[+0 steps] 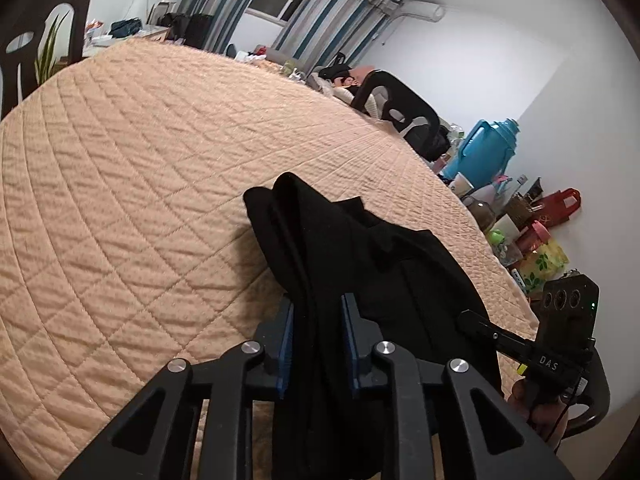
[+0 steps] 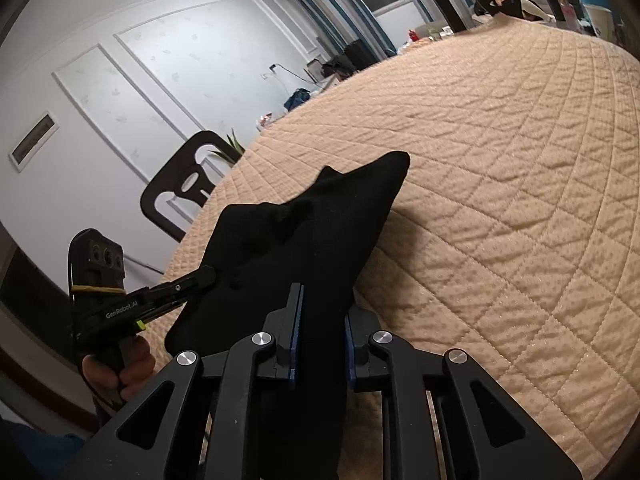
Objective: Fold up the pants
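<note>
We have the black pants [image 1: 360, 264] bunched at the near edge of the table, and both tools are on them. In the left wrist view the left gripper [image 1: 318, 340] has its blue pads closed on a thick fold of the dark cloth, which runs straight down between the fingers. Over in the right wrist view the right gripper [image 2: 320, 336] is doing the same, its pads pressed on another fold of the same garment, with the cloth's pointed end lying forward on the quilt.

Each view also catches the other tool reaching in from the side, tip buried in the fabric, a hand wrapped around its handle.

So where are we in the fold? We judge it early: the pants are a crumpled heap, with no flat legs, no clean crease and no tidy stack anywhere. Spreading the garment out, lining up the legs and folding them over all look to be ahead of us.

The surface is a big table under a peach quilted cover [image 1: 140, 168], diamond-stitched and otherwise bare. Around it we see dark chairs [image 2: 180, 184], striped curtains [image 1: 320, 12] at a window, a blue thermos jug [image 1: 484, 148] among clutter by the wall, and white panelled walls
</note>
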Demonstrator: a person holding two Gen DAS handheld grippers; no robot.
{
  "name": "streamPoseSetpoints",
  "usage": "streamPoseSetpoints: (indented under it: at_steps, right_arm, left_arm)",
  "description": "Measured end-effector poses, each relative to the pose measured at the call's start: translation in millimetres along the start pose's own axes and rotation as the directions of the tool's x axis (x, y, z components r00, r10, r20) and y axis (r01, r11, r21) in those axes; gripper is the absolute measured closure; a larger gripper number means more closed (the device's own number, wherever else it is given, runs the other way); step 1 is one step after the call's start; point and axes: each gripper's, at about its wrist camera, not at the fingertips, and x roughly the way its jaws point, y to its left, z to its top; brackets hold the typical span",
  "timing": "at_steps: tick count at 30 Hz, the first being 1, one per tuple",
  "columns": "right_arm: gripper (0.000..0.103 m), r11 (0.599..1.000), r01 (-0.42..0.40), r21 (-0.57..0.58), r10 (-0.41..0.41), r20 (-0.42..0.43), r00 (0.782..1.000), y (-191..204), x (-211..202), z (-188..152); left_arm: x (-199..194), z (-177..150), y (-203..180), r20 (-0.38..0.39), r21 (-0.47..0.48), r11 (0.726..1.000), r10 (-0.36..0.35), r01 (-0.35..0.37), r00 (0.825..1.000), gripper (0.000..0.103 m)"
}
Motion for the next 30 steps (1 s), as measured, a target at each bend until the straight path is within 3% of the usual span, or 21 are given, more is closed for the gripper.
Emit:
streamPoseSetpoints:
  at_steps: [6,13,24,30]
  right_arm:
    - [0.087,0.999,-0.026,-0.037,0.026,0.01,1.0,11.3,-3.6,12.0]
    - [0.087,0.996,-0.043,-0.084,0.045,0.024,0.999,26.3,13.3,46.6]
    - [0.087,0.992,-0.095,-0.079,0.094,-0.01,0.996,44.9,88.7,105.6]
    - [0.086,0.993,-0.115,-0.037,0.113,-0.05,0.992,31.7,132.6,116.2]
  left_arm:
    - [-0.1,11.9,-8.4,-0.002,0.048,0.999,0.007,-0.007,1.0,0.08]
    - [-1.4,50.9,-2.7,0.033,0.089,0.996,0.028,-0.031,0.999,0.081]
    - [15.2,119.1,36.9,0.031,0.098,0.989,0.111,-0.113,0.993,0.08]
    - [36.8,130.7,78.3,-0.008,0.065,0.987,0.146,-0.145,0.989,0.079]
